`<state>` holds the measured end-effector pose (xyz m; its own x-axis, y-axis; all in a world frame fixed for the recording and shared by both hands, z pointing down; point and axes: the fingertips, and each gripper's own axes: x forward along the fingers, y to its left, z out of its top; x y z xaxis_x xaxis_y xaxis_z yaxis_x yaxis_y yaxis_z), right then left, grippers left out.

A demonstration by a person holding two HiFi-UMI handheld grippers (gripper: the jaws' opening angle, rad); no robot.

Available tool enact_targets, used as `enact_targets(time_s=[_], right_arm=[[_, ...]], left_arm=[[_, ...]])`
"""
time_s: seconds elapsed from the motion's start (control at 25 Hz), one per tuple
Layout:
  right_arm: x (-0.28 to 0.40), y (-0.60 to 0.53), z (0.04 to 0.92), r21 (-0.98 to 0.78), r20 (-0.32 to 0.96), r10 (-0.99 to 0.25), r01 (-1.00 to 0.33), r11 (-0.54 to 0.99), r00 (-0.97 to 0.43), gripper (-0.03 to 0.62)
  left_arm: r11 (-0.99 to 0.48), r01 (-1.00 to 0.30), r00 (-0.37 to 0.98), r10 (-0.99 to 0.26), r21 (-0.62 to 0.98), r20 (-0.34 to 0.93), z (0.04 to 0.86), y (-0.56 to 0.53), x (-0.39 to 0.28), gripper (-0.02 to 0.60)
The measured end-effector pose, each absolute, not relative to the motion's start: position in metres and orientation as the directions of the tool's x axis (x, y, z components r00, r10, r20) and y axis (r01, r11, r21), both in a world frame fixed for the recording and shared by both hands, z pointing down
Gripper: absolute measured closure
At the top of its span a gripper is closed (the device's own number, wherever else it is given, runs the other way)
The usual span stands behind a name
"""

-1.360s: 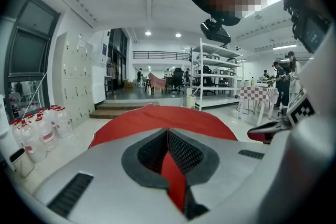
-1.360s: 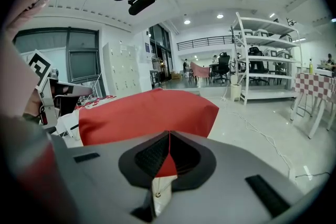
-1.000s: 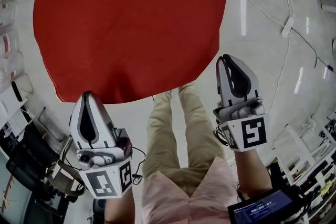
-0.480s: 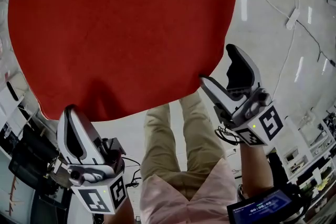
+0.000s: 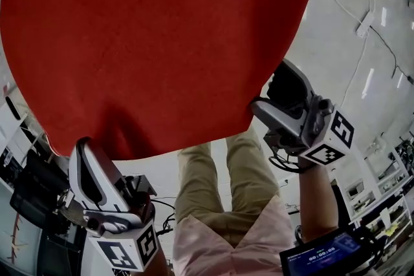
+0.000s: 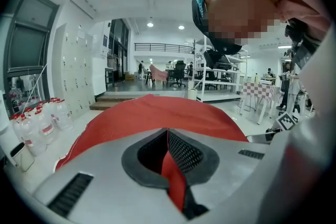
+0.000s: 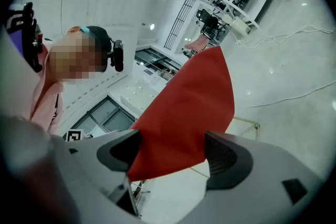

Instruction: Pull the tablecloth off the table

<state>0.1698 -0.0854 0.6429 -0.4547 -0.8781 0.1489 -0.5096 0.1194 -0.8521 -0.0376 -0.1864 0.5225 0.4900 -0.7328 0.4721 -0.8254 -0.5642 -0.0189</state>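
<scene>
The red tablecloth (image 5: pixel 162 42) hung spread out, smooth and matt, with a curved near hem dipping toward the person's trousers (image 5: pixel 220 184). Pale glossy floor (image 5: pixel 362 94) lay open past its right edge. At the hem's left end the left gripper (image 5: pixel 83 150) was clamped tight on a pinched fold of cloth between ribbed black pads. At the right corner the right gripper (image 5: pixel 268 87) had just been opening, its jaws wide and the corner lying loose between them

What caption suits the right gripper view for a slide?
Right gripper, jaws just opened wide, a corner of the red tablecloth hanging loose between them.
</scene>
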Motion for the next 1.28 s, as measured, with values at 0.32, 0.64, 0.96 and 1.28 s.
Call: enact_targets(time_s=[0.32, 0.64, 0.96, 1.28], right_arm=[[0.177, -0.081, 0.664, -0.893, 0.173, -0.884, -0.448, 0.045, -0.433, 0.22], [0.158, -0.092, 0.627, -0.965, -0.052, -0.872, -0.199, 0.169, -0.487, 0.226], [0.156, -0.088, 0.581, -0.966, -0.136, -0.881, -0.136, 0.219, -0.453, 0.284], [0.15, -0.055, 0.626, -0.978, 0.081, -0.916, -0.208, 0.003, -0.393, 0.247]], left_arm=[[-0.556, -0.831, 0.487, -0.736, -0.01, 0.471, 0.522, -0.19, -0.043, 0.555], [-0.543, -0.84, 0.477, -0.74, -0.001, 0.474, 0.522, -0.189, -0.046, 0.555], [-0.545, -0.838, 0.49, -0.749, 0.005, 0.446, 0.504, -0.188, -0.054, 0.555], [-0.569, -0.822, 0.511, -0.735, 0.003, 0.446, 0.5, -0.185, -0.066, 0.555]])
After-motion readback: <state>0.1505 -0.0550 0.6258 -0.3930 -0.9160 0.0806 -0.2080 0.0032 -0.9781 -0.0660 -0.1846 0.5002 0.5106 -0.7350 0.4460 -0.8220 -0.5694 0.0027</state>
